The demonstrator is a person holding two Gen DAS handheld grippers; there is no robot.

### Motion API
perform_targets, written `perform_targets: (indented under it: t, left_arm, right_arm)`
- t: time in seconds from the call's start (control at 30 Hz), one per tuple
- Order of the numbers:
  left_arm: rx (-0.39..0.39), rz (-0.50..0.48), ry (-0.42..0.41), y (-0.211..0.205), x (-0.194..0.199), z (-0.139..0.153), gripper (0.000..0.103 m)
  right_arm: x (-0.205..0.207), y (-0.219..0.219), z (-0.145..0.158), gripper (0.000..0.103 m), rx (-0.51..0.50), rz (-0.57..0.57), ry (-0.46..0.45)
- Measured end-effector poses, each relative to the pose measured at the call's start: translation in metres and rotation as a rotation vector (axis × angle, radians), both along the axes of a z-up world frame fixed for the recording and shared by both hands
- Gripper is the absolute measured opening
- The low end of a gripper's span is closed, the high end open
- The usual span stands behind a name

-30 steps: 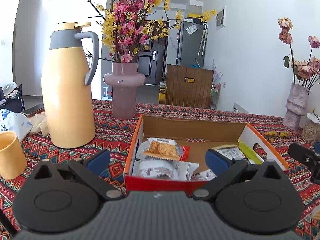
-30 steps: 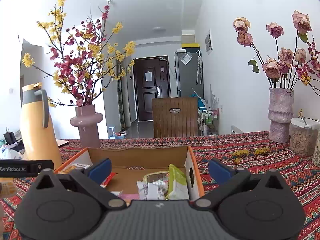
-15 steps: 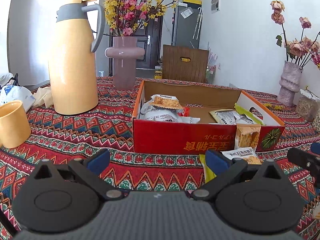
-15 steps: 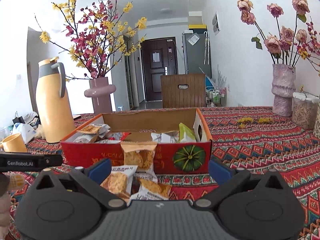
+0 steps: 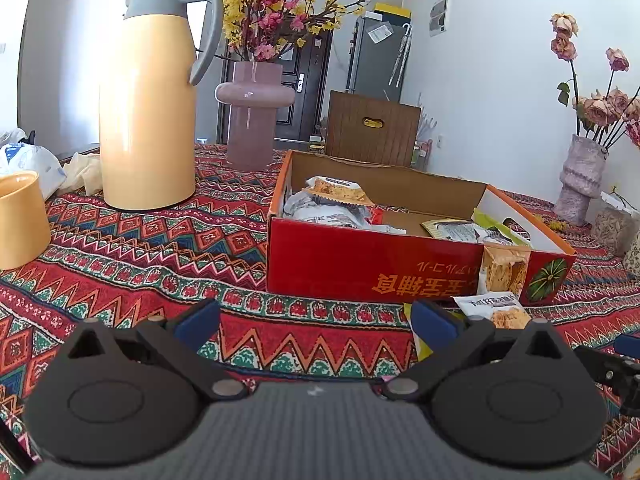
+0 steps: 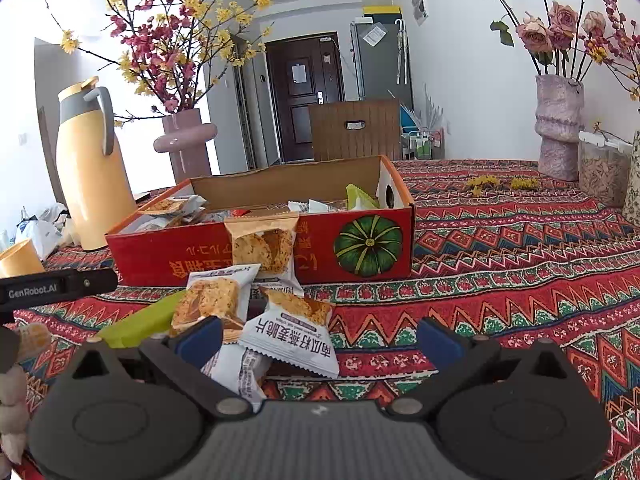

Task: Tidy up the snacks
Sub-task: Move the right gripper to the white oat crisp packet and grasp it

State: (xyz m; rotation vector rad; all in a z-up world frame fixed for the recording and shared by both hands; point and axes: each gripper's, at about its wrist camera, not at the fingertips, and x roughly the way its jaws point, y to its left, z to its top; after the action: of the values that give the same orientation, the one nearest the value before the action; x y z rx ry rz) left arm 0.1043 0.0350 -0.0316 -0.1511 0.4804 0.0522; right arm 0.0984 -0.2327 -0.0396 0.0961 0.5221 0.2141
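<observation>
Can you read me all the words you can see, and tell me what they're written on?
"GenRobot.AI": on the black bar of the left claw's body, seen at the edge of the right wrist view.
"南瓜籽燕麦脆片": on the white snack packet, printed upside down from here.
Big gold characters on the red box: upside down, too hard to read surely.
Small print on the other packets and papers on the door: too small or blurred.
</observation>
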Motion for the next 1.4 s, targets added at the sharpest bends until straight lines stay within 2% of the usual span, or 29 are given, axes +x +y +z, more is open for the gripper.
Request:
perform_targets:
  t: [0.1, 0.17, 0.3, 0.37, 0.5, 0.57, 0.6, 0.93, 1.03, 1.1, 1.4]
  left_arm:
    - [-0.014, 0.001, 0.006, 0.002, 0.001, -0.001, 0.103]
    - [-0.019, 0.001, 0.009, 0.003, 0.001, -0.001, 0.103]
    - [-0.026, 0.002, 0.013, 0.004, 0.001, -0.001, 0.103]
    - [-0.032, 0.004, 0.014, 0.005, 0.001, -0.002, 0.103]
    - [-0.038, 0.002, 0.016, 0.005, 0.002, -0.002, 0.103]
    - [-0.039, 0.002, 0.018, 0.005, 0.002, -0.002, 0.103]
    - [-0.041, 0.002, 0.019, 0.006, 0.002, -0.002, 0.103]
    - [-0.048, 0.003, 0.023, 0.007, 0.003, -0.002, 0.103]
    - [-0.050, 0.005, 0.024, 0.007, 0.003, -0.003, 0.103]
    - [-0.051, 0.006, 0.024, 0.007, 0.003, -0.003, 0.103]
    - [-0.051, 0.006, 0.025, 0.007, 0.003, -0.003, 0.103]
  right_arm:
    - [0.007, -0.002, 0.002, 0.100, 0.025, 0.001, 0.036]
    - [0.013, -0.003, 0.005, 0.091, 0.051, 0.016, 0.062]
    - [0.030, 0.000, 0.012, 0.082, 0.031, 0.026, 0.084]
    - [0.039, 0.003, 0.012, 0.072, 0.022, 0.030, 0.108]
    - [0.051, 0.007, 0.003, 0.060, 0.036, 0.050, 0.159]
    - [0.055, 0.009, -0.002, 0.049, 0.035, 0.046, 0.184]
    - [0.056, 0.010, -0.005, 0.047, 0.032, 0.045, 0.192]
    - [0.056, 0.017, -0.010, 0.045, 0.005, 0.052, 0.185]
    - [0.054, 0.017, -0.008, 0.042, 0.005, 0.056, 0.177]
    - [0.052, 0.017, -0.007, 0.038, 0.005, 0.057, 0.168]
    - [0.034, 0.001, -0.001, 0.038, -0.023, -0.002, 0.085]
